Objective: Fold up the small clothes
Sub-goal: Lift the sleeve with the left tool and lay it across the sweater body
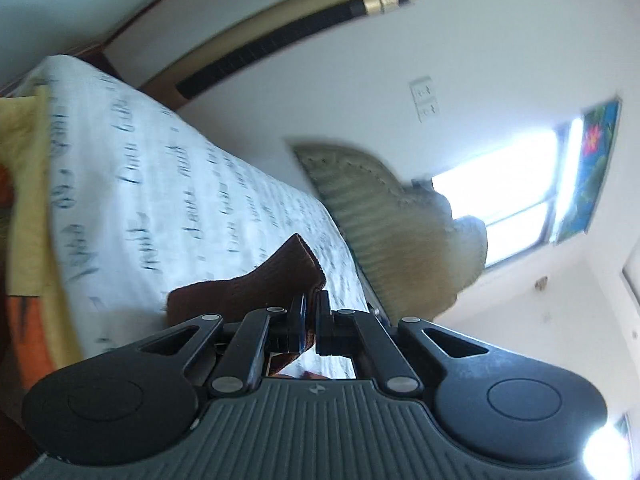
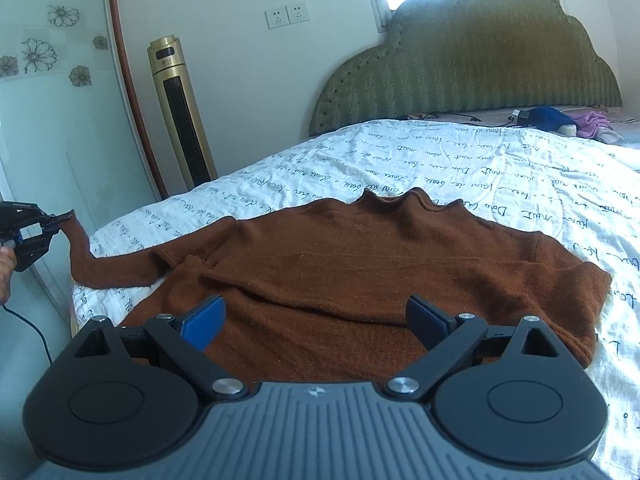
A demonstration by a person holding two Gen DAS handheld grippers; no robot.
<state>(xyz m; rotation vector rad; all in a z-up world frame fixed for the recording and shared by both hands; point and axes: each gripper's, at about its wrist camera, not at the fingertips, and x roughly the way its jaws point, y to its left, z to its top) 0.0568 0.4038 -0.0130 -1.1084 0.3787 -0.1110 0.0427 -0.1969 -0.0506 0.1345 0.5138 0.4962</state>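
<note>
Left wrist tilted, close over sweater (image 1: pixel 244 284), right faces headboard (image 2: pixel 472 68), both share bed (image 2: pixel 440 160)

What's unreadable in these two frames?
- Sweater hem: right wrist view, hidden behind the open right hand-held gripper.
- Sleeve end: left wrist view, pinched inside the left hand-held gripper.
- Pile by the headboard: right wrist view, too small to identify.
- Bedsheet writing: left wrist view, motion-blurred.

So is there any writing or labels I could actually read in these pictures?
Bedsheet: cursive script printed all over, too small and distorted to read.
Gold tower fan: a small mark under its display, too small to read.
Right tongs body: a small round emblem, no letters.
Wall sockets: no text legible.
Brown sweater: none.
</note>
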